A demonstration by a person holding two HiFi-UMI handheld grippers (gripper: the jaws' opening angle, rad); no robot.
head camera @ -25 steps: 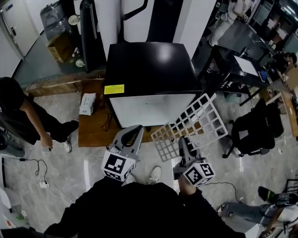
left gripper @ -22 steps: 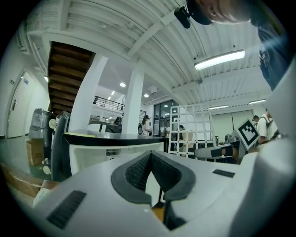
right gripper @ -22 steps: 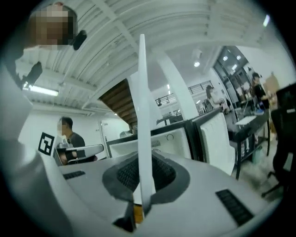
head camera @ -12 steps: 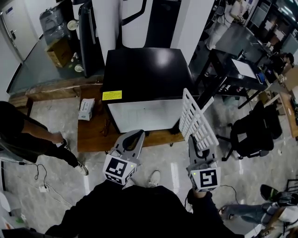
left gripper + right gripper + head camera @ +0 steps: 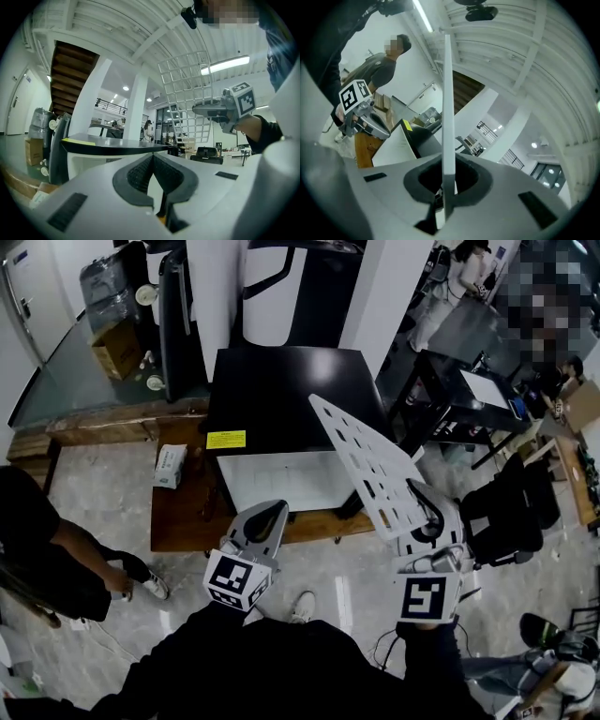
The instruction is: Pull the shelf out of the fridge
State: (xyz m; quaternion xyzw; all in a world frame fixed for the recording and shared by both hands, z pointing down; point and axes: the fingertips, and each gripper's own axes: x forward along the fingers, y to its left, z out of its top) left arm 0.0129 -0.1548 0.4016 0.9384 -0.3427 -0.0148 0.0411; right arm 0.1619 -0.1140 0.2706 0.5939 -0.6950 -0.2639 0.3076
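Observation:
A white grid shelf (image 5: 367,465) hangs in the air, clear of the black mini fridge (image 5: 291,390), tilted over its front right corner. My right gripper (image 5: 424,519) is shut on the shelf's near edge. In the right gripper view the shelf (image 5: 447,108) runs edge-on straight up from between the pads (image 5: 446,180). My left gripper (image 5: 265,521) hovers in front of the fridge's white front (image 5: 281,479), shut with nothing in it; its pads meet (image 5: 152,161). The left gripper view shows the shelf (image 5: 185,89) held high by the right gripper (image 5: 213,110).
The fridge stands on a low wooden platform (image 5: 183,512) with a tissue box (image 5: 169,465) beside it. A person (image 5: 42,549) crouches at the left. A black chair (image 5: 511,507) and a dark table (image 5: 464,385) stand at the right. Cables lie on the tiled floor.
My right gripper has risen and rolled, so the shelf went from lying flat to standing on edge and now tilts high over the fridge's right side. The left gripper stayed put.

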